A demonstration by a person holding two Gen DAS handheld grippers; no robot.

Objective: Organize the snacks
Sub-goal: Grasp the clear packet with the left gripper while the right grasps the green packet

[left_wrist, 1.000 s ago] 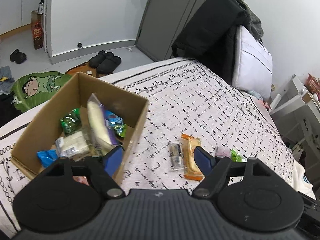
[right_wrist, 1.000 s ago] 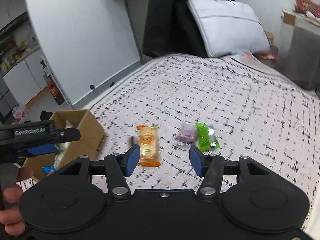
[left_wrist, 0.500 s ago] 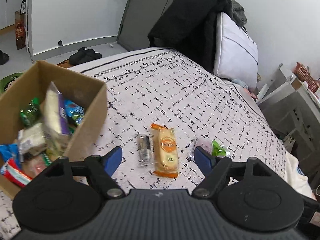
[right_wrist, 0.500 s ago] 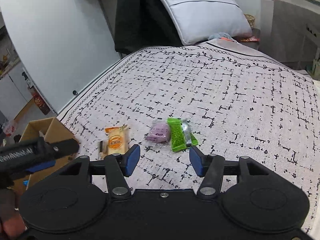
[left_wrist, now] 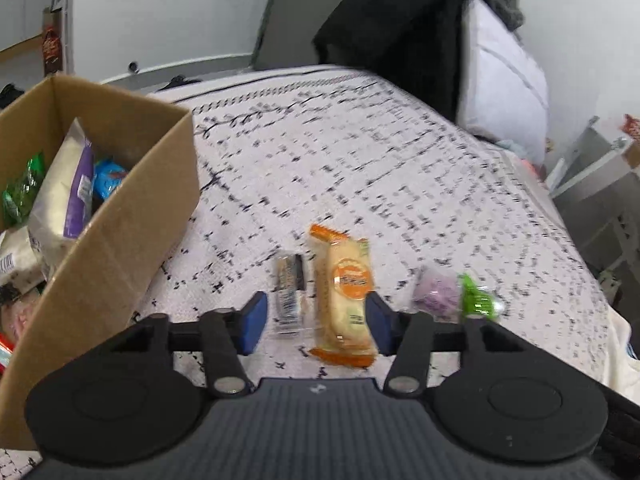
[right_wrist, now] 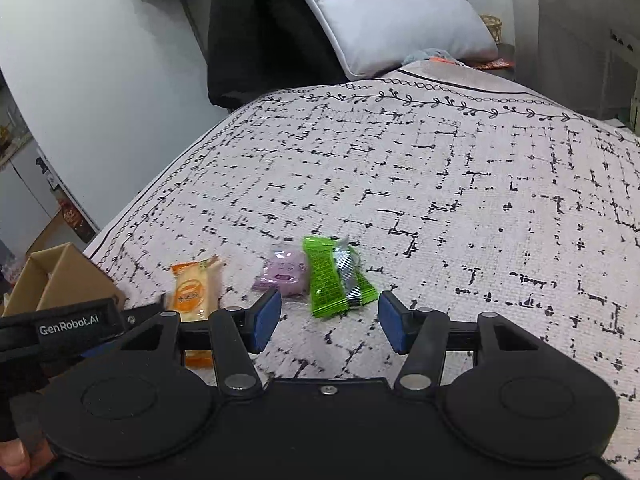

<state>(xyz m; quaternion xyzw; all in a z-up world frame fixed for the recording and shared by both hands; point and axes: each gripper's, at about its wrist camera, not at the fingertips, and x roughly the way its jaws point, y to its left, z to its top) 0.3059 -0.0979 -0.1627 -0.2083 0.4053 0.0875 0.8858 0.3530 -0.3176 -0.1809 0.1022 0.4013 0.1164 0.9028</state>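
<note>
Now, through the left wrist view, the left claw is hanging wide and empty over the bed, its blue pads bracketing the orange snack pack and the small clear-wrapped bar lying just beside it; the cardboard box is sitting to the left, already holding several packets. Both wrappers are looking light, crinkly and slippery, so pinching the orange pack across its short middle seems safest. Through the right wrist view, the right claw is likewise gaping wide and carrying nothing, pointing at the green packet touching the purple sweet, which appears soft and easily squashed.
</note>
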